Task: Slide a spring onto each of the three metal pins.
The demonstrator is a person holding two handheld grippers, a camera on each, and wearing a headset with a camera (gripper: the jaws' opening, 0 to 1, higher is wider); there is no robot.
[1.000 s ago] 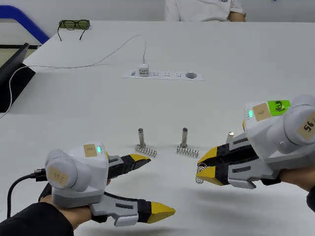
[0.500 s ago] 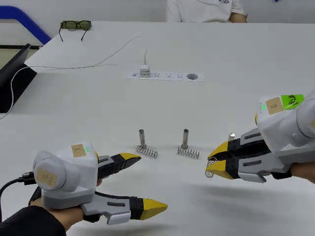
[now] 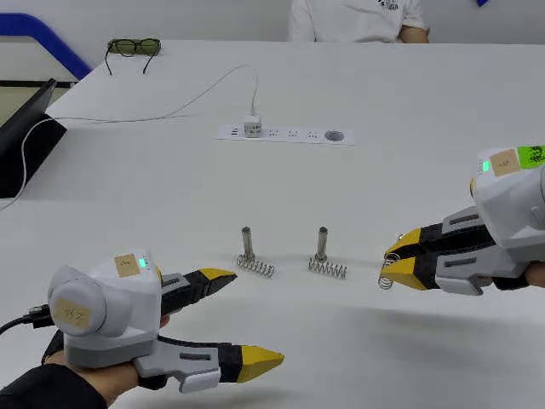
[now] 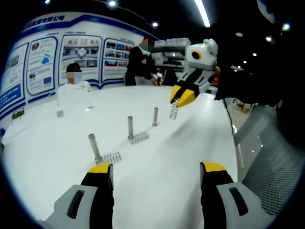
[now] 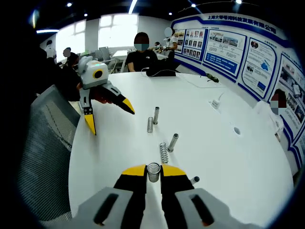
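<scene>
Two metal pins (image 3: 247,241) (image 3: 322,241) stand upright on the white table (image 3: 170,187), each with a spring (image 3: 255,267) (image 3: 327,268) lying at its base. The right gripper view shows a third pin (image 5: 194,180) just right of its jaws. My right gripper (image 3: 396,265) is shut on a third spring (image 3: 387,275), which hangs from its tips to the right of the middle pin. My left gripper (image 3: 241,316) hovers open and empty at the near left, short of the left pin. The left gripper view shows all three pins (image 4: 130,128) in a row.
A white power strip (image 3: 285,133) with a plugged charger (image 3: 252,126) and its cable lies further back. Glasses (image 3: 132,44) rest at the far left corner. A dark screen (image 3: 21,141) juts in on the left. A person (image 3: 353,17) sits across the table.
My right gripper has carried the spring to the right, away from the middle pin. My left gripper has drawn back slightly toward the near left, still open.
</scene>
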